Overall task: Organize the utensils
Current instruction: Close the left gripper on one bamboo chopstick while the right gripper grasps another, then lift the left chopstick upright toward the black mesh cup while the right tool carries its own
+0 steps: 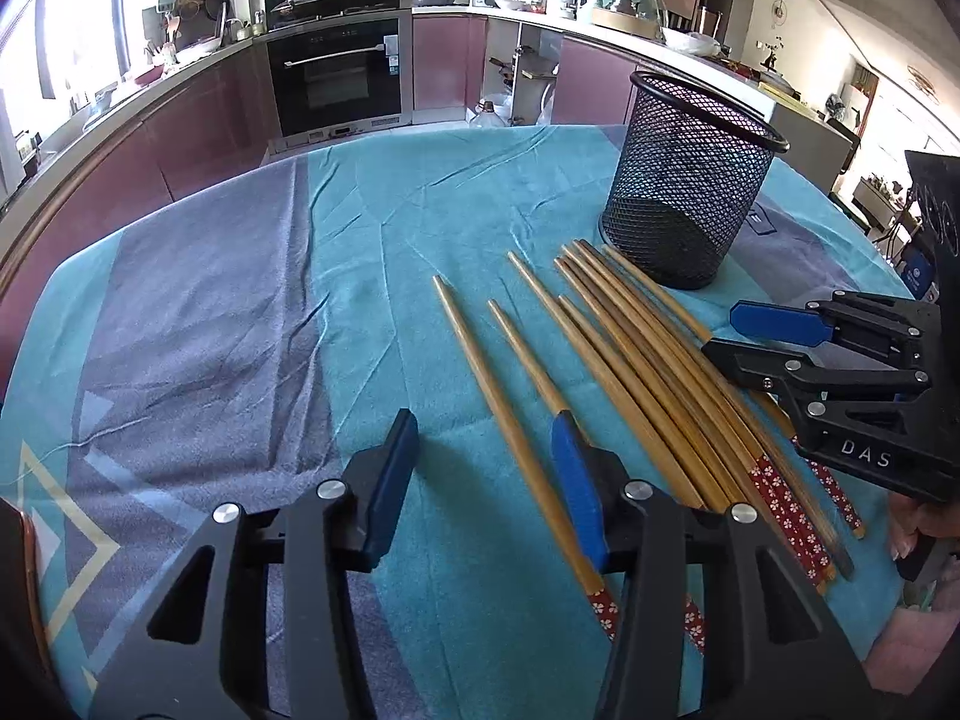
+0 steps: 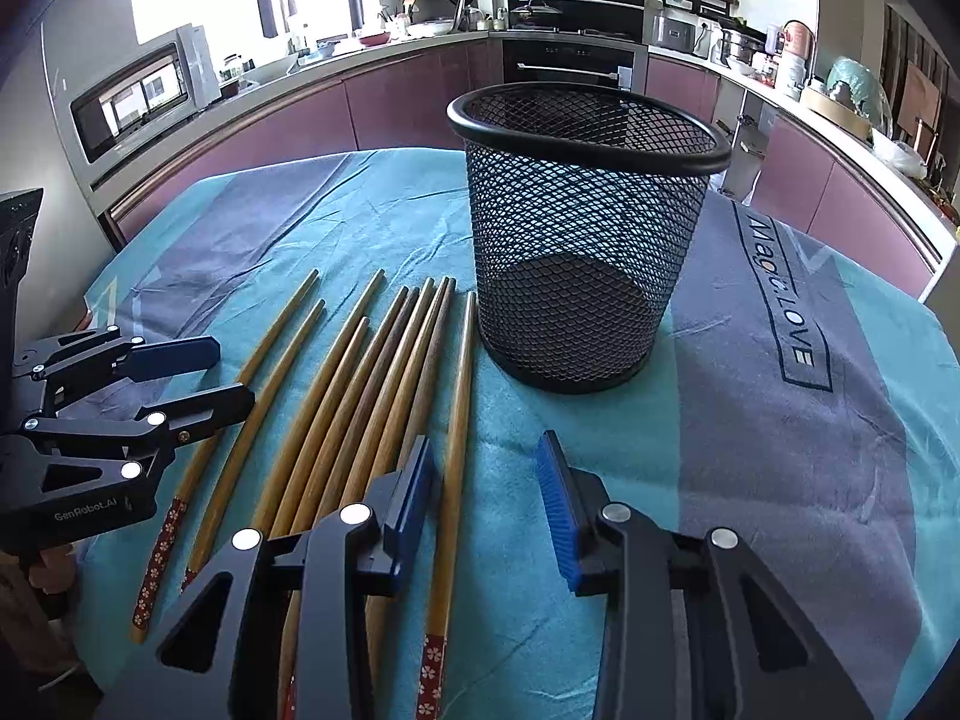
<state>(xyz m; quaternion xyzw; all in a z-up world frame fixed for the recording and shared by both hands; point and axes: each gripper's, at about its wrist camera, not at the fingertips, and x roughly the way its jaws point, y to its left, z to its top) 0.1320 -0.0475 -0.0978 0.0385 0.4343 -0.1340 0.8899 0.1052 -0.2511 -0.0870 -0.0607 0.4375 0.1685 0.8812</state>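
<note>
Left wrist | left claw [image 1: 486,468] wide apart, empty | right claw [image 2: 486,474] apart, above chopsticks [image 2: 384,384]

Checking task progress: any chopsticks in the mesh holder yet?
No, the mesh holder stands empty while the chopsticks all lie on the cloth beside it.

Both tools are matte black plastic with angular linkage arms, triangular cut-outs and round silver rivets at the joints; the left gripper [image 1: 486,492] carries dark blue pads [image 1: 393,480] with smooth faces, and its side plate, seen at nine o'clock in the right wrist view, reads "GenRobot.AI" in pale letters beside a small brass screw. The right gripper [image 2: 487,504] has one brighter blue ribbed pad [image 2: 555,507] and one darker blue one, and its body at three o'clock in the left wrist view shows the embossed letters "DAS". Bare fingers [image 1: 915,531] with pale nails wrap its handle.
</note>
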